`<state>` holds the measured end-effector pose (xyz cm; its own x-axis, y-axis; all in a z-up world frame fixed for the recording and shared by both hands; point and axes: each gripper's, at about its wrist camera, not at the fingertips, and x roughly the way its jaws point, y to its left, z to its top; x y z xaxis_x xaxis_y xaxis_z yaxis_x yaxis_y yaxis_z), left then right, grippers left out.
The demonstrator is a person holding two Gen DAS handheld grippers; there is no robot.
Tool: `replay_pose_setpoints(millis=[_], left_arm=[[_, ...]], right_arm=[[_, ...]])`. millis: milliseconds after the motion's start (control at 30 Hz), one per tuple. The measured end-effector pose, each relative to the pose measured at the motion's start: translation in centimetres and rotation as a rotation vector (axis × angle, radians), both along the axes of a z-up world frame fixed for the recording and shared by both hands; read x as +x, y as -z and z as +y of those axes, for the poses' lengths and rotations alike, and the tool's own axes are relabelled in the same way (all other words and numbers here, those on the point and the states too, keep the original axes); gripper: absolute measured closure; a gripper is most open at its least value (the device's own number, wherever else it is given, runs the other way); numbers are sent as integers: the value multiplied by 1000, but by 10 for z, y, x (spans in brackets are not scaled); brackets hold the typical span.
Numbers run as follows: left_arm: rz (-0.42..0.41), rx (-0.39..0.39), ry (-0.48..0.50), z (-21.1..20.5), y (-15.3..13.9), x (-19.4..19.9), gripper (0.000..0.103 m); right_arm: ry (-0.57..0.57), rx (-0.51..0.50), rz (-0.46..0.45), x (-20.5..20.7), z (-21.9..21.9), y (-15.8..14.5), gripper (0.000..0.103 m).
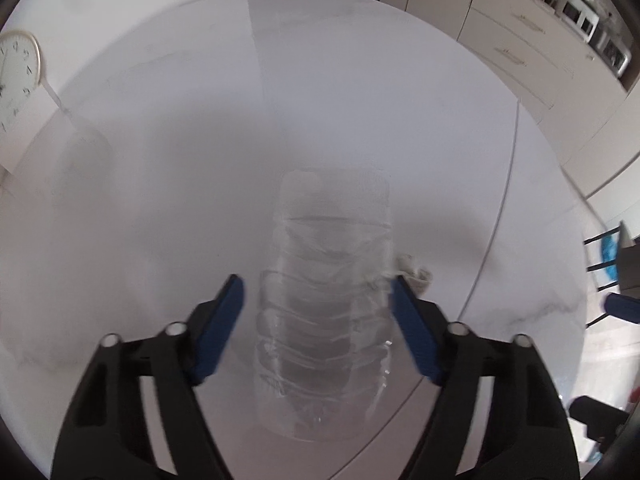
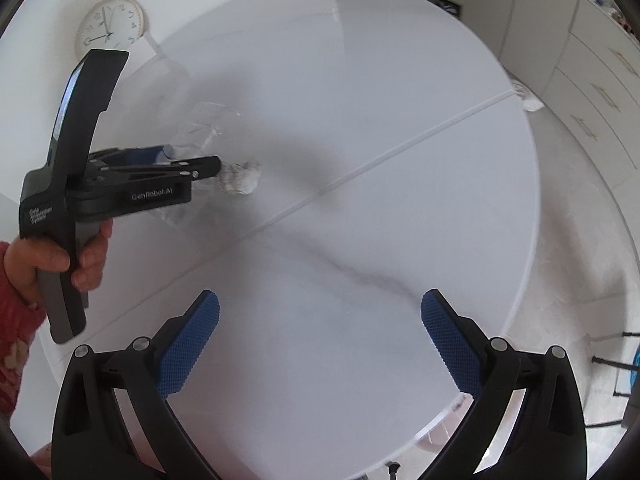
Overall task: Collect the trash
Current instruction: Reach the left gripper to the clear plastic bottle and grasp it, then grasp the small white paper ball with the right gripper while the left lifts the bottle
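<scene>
while the left gripper (image 1: 316, 296) points steeply down at the round white table (image 1: 360, 120), its blue pads straddle a clear ribbed plastic bottle (image 1: 324, 304) lying along the 12–6 line; small gaps show on both sides, so jaws spread, not pinching. crumpled wrapper (image 1: 412, 270) sits at the bottle's 3 o'clock, just beside the right pad. right gripper (image 2: 320, 336) hangs over bare tabletop, jaws wide, nothing between. right view: left hand (image 2: 60, 260) wraps the handle at 9 o'clock. wall clock (image 2: 110, 26) at 11.
</scene>
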<state>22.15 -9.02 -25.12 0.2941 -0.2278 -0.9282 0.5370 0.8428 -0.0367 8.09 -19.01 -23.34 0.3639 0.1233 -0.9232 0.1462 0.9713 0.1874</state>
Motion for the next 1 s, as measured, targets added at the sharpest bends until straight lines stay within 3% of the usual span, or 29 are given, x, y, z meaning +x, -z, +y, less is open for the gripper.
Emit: replay_pose_setpoints(millis=[267, 467, 600, 767, 867, 1000], left_arm=[[16, -72, -27, 22, -3, 2, 41], [-4, -133, -78, 68, -22, -5, 42], [-37, -157, -172, 104, -47, -19, 42], [-81, -159, -271, 140, -71, -41, 42], [-90, -164, -310, 159, -81, -54, 42], [-89, -155, -337, 162, -83, -61, 42]], right_arm=[[-49, -1, -19, 32, 16, -3, 3], [-63, -9, -49, 61, 23, -1, 3], [-90, -13, -35, 89, 34, 17, 15], [-114, -26, 1, 113, 54, 38, 23], [-134, -50, 11, 120, 64, 44, 35], [-156, -73, 21, 124, 73, 47, 62]])
